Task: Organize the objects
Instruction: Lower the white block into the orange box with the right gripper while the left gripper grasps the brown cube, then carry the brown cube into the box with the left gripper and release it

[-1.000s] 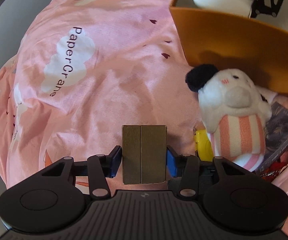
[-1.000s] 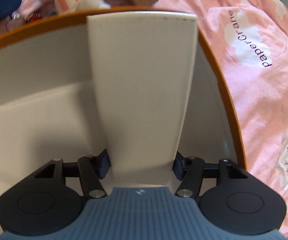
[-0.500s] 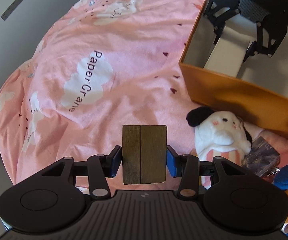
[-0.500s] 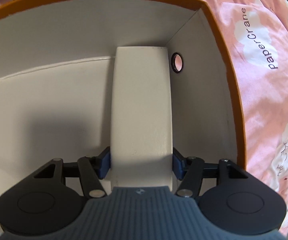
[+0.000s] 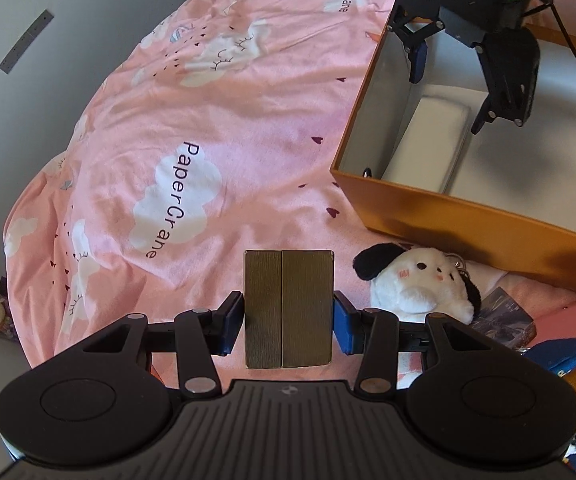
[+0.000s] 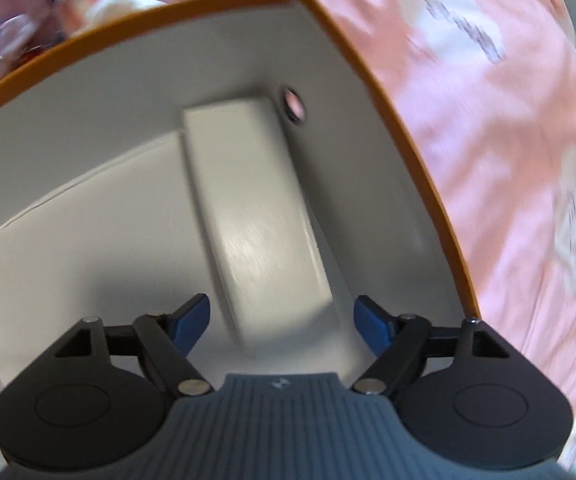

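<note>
Inside the orange box, a long white block lies flat on the floor against one side wall, its far end in the corner beside a small round hole in that wall. Above it hangs the right gripper, jaws spread wide and clear of the block on both sides. Over the pink bedspread, the left gripper has its jaws clamped on a flat olive-brown rectangle with a centre seam, held upright. Just outside the box's near wall a white plush dog lies on the bedspread, touching a small dark card packet; blue and orange toys sit at the bedspread's right edge
</note>
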The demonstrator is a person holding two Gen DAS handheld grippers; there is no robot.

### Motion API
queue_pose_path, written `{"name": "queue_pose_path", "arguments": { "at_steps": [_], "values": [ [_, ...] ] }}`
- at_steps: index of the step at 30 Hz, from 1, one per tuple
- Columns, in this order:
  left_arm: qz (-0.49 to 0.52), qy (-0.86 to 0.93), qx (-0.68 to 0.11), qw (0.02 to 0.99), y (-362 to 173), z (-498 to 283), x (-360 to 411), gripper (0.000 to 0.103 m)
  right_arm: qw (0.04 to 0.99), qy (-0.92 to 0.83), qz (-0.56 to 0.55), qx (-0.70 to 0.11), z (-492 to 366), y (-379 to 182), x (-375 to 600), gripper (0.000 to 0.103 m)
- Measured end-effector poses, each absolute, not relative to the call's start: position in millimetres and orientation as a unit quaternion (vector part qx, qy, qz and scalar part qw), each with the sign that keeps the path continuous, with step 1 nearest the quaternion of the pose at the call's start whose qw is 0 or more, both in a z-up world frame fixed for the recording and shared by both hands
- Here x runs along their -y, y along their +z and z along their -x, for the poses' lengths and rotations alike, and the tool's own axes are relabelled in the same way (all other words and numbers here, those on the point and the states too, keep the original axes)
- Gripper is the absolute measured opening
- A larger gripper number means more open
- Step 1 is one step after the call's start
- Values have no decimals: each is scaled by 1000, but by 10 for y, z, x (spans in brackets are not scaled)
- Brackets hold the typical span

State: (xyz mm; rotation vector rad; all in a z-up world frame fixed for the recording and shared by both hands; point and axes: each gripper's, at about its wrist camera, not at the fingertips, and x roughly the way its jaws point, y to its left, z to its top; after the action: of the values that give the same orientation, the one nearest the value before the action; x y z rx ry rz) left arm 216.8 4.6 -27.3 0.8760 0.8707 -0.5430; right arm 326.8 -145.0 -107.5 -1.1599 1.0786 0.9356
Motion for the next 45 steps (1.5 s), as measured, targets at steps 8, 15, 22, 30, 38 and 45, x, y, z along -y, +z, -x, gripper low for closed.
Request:
{"name": "queue_pose_path", "arguments": {
  "at_steps": [8, 15, 22, 30, 38, 45],
  "values": [
    [-409, -264, -389, 782, -129, -2101, 66, 53, 606, 367, 463, -533, -3377, -1247, 1486, 42],
    [-412, -272, -380, 782, -36, -2100, 164, 53, 634, 361, 457, -509, -3419, -1240, 1451, 26],
    [-409, -287, -361, 788, 159, -2035, 340, 53, 649, 360, 442, -504, -3369, -1197, 1496, 26],
    [-402, -360, -345, 768, 256, -1804, 865, 53, 677, 408, 403, -461, -3034, -620, 1895, 33],
    [-433, -436, -382, 690, -371, -1741, 1434, 53, 653, 450, 420, -442, -2647, -482, 2077, 46],
    [-436, -462, -415, 652, -843, -1919, 1643, 53, 631, 462, 429, -452, -2568, -634, 2095, 46]
  ]
}}
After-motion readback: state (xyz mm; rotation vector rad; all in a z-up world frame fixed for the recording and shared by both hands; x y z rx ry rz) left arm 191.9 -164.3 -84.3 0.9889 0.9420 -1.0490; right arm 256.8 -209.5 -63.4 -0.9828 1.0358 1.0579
